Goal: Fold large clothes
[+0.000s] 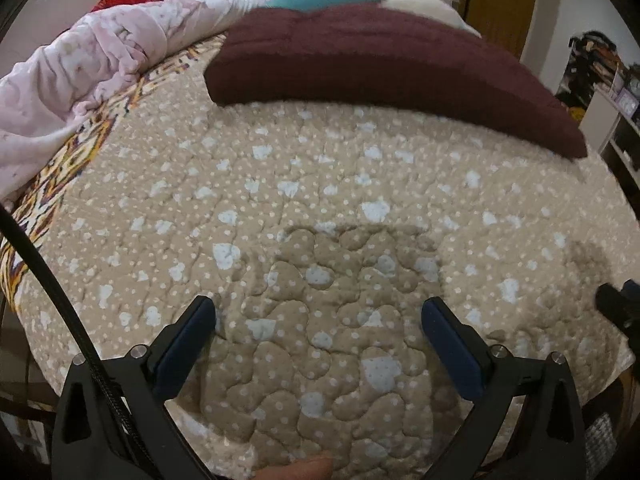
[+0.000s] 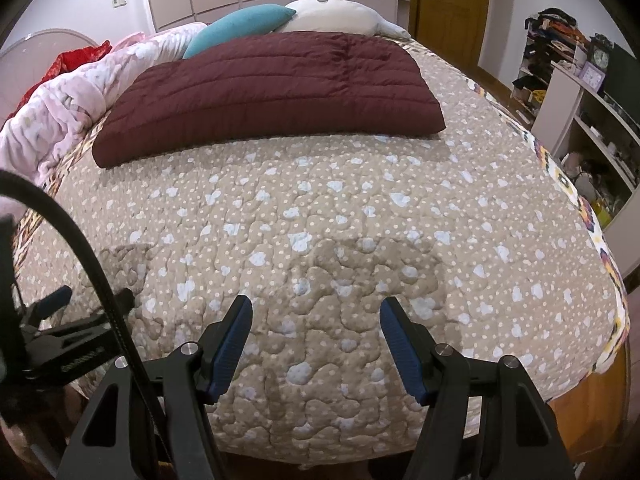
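Note:
A folded maroon quilted garment (image 1: 360,56) (image 2: 272,88) lies flat as a rectangle across the far half of the bed. My left gripper (image 1: 318,306) is open above the near part of the beige dotted quilt (image 1: 320,200), nothing between its fingers. My right gripper (image 2: 316,306) is open too, over the same quilt (image 2: 360,208), well short of the garment. The left gripper's fingers (image 2: 60,298) show at the left edge of the right wrist view, and the right gripper's fingers (image 1: 616,300) show at the right edge of the left wrist view.
A pink blanket (image 1: 80,72) is bunched along the bed's left side, with red cloth (image 2: 80,58) behind it. A teal pillow (image 2: 240,26) and a cream pillow (image 2: 336,16) lie at the head. Cluttered shelves (image 2: 580,92) stand to the right, by a wooden door (image 2: 448,0).

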Available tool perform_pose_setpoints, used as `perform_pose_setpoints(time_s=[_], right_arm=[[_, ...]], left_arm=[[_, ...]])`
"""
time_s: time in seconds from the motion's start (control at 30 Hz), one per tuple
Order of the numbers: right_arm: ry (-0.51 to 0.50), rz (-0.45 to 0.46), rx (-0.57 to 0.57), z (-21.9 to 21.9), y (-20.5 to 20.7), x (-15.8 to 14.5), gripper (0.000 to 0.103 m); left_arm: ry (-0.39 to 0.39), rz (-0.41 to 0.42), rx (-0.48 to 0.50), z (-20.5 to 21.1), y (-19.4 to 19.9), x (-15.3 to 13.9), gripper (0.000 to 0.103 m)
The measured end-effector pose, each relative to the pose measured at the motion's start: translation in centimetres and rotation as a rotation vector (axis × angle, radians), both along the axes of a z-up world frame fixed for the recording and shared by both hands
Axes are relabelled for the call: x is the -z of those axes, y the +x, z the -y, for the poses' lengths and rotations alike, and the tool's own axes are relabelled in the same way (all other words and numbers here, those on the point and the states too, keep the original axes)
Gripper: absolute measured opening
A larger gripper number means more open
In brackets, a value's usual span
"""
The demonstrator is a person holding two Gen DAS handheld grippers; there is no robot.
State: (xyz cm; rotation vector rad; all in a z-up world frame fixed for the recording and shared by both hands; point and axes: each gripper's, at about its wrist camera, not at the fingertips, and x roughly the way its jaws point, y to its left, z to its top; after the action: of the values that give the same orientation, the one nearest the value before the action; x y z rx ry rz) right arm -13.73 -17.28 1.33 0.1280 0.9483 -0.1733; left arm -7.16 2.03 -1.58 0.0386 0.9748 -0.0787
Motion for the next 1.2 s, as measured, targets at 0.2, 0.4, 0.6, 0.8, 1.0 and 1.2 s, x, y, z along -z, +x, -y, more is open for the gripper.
perform_pose_setpoints(time_s=[0.2, 0.4, 0.6, 0.8, 1.0, 1.2], right_arm=[[-0.068, 0.018, 0.024, -0.2, 0.0, -0.5, 0.071], [-0.095, 0.016, 0.066, 0.6, -0.2, -0.7, 0.07], [-0.096, 0.028, 0.079, 0.8, -0.6, -1.2, 0.071], [-0.12, 0.041, 0.072, 0.3, -1.1, -1.8, 0.071], [-0.135, 0.05, 0.074, 0.2, -1.3, -2.2, 0.072], [-0.145, 0.057, 0.061, -0.4, -1.4, -2.4, 0.072]], left_arm=[[0.03, 0.126, 0.022, 0.7, -2.3, -4.0, 0.103], [0.016, 0.173, 0.046, 1.3, -3.9, -6.6, 0.103], [-0.009, 0.174, 0.064, 1.6, -4.6, -7.6, 0.103], [-0.019, 0.177, 0.061, 1.4, -5.1, -8.0, 0.103], [-0.021, 0.18, 0.056, 1.1, -5.3, -8.2, 0.103], [-0.026, 0.177, 0.046, 0.8, -5.4, -8.2, 0.103]])
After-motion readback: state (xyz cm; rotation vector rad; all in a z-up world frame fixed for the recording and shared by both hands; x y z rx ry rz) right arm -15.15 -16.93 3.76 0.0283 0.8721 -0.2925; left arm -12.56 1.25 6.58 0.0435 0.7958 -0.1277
